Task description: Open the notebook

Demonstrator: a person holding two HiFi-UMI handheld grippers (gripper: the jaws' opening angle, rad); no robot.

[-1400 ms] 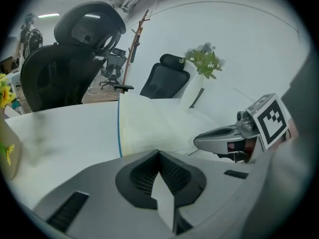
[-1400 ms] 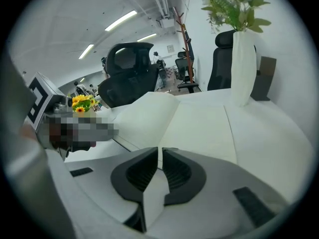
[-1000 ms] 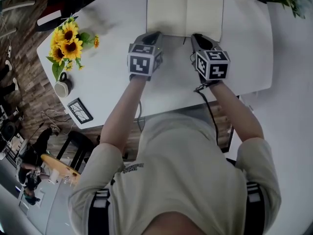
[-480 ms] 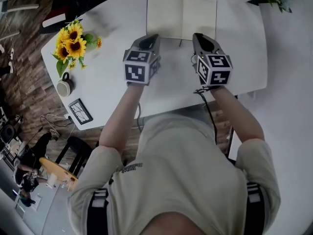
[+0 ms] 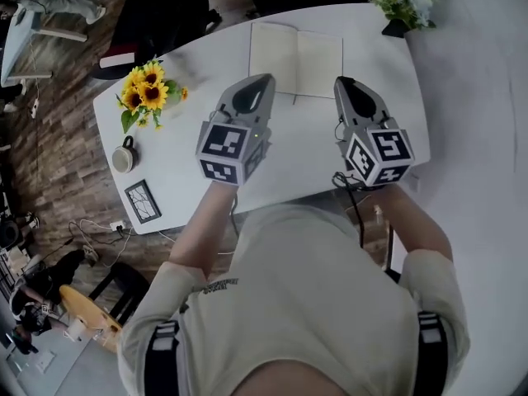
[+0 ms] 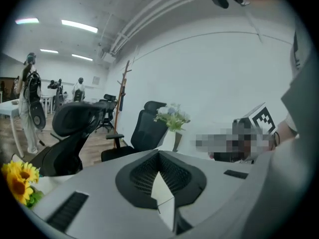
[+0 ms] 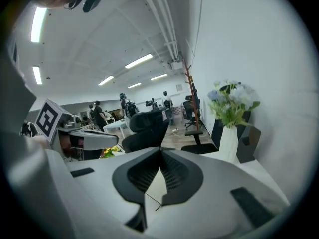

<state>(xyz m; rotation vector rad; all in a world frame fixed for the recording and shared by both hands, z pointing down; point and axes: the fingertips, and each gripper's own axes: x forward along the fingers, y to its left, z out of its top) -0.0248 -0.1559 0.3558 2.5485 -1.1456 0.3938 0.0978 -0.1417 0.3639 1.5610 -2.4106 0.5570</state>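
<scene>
While both grippers hang over the white tabletop, the notebook lies open at its far edge.
The left gripper has its jaws pressed together on nothing; the right gripper has just been closing its jaws, which now meet, nothing between them. Sunflowers and a mug stand by the left edge, and a vase of pale flowers stands at the far right corner. Around them are a wooden floor, black office chairs, a white wall and strip lights.
</scene>
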